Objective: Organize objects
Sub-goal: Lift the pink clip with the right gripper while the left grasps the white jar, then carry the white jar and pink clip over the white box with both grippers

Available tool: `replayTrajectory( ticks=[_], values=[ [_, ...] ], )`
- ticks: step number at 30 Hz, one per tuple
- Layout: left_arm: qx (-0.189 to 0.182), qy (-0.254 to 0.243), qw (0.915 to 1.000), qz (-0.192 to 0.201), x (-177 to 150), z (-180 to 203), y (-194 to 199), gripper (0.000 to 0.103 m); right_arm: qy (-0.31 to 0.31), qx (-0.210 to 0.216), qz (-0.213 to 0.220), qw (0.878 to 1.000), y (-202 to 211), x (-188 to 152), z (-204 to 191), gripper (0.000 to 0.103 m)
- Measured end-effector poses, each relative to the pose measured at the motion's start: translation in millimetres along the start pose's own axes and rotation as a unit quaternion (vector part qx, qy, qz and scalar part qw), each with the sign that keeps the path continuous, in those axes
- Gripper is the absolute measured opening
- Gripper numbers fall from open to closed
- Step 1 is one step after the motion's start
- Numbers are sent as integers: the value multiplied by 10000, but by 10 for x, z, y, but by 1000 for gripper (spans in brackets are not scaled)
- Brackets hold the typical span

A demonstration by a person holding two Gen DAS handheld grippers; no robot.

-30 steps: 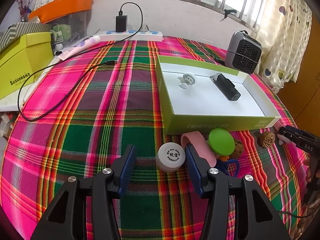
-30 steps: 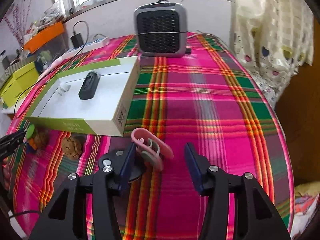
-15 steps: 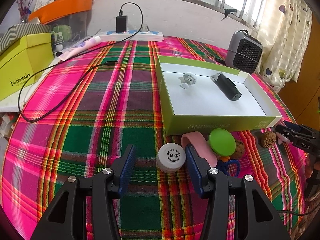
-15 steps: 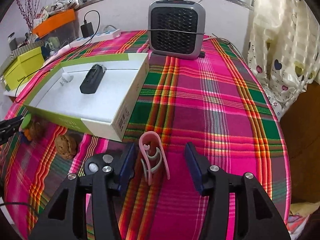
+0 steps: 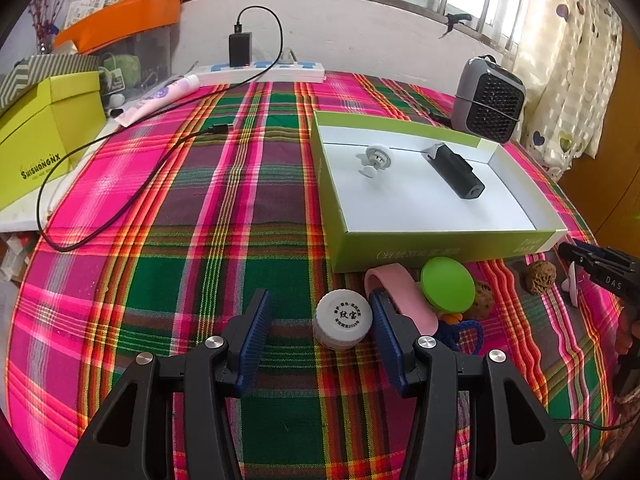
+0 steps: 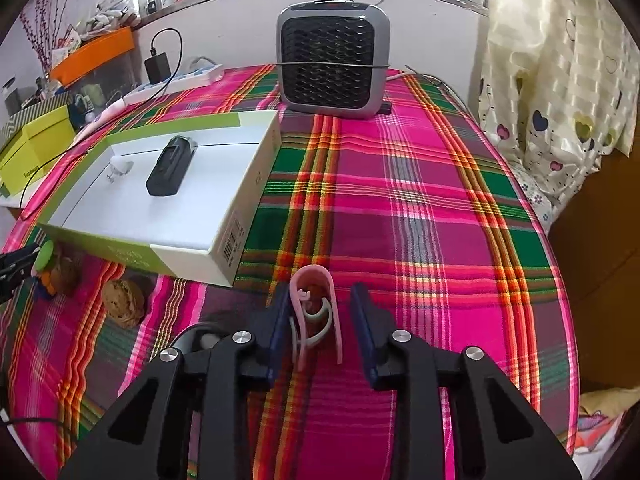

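A green open box (image 5: 440,240) (image 6: 176,258) lies on the plaid cloth. It holds a black device (image 5: 454,172) (image 6: 168,166) and a small white part (image 5: 374,160). My left gripper (image 5: 320,320) is open, with a white jar lid (image 5: 343,319) between its fingers, close to the right one. A pink band (image 5: 400,296), a green disc (image 5: 447,286) and walnuts (image 5: 540,276) lie beside it. My right gripper (image 6: 320,320) is open around a pink clip (image 6: 316,308), which rests against its left finger.
A grey heater (image 5: 490,100) (image 6: 334,64) stands behind the box. A power strip with charger and black cable (image 5: 260,70) runs along the back left. A yellow-green box (image 5: 44,136) sits at the left edge. A walnut (image 6: 122,302) lies left of my right gripper.
My right gripper has moved forward and turned, so the pink clip now stands lengthwise between its fingers. My left gripper has barely moved.
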State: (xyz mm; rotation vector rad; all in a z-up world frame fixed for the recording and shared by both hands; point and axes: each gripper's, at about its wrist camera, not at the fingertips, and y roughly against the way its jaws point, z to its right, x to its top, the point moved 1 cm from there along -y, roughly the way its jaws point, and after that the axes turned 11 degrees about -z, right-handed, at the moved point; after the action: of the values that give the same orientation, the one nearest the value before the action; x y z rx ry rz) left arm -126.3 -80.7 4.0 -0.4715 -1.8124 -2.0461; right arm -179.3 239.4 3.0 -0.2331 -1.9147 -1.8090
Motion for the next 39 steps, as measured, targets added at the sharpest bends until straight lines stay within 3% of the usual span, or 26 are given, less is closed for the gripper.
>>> replayTrajectory(
  ticks=[3, 5, 9, 39],
  values=[
    [76, -35, 10000, -6, 6, 23, -2, 42, 1, -10, 6, 10000, 5, -9, -6, 25],
    [98, -60, 9999, -7, 9, 34, -5, 32, -13, -4, 7, 10000, 6, -14, -1, 25],
    [92, -123, 9999, -17, 8, 52, -4, 25, -18, -20, 8, 10000, 7, -16, -6, 25],
    [84, -158, 9998, 73, 34, 65, 58, 25, -220, 54, -17, 9997, 41, -44, 63, 24]
  ],
)
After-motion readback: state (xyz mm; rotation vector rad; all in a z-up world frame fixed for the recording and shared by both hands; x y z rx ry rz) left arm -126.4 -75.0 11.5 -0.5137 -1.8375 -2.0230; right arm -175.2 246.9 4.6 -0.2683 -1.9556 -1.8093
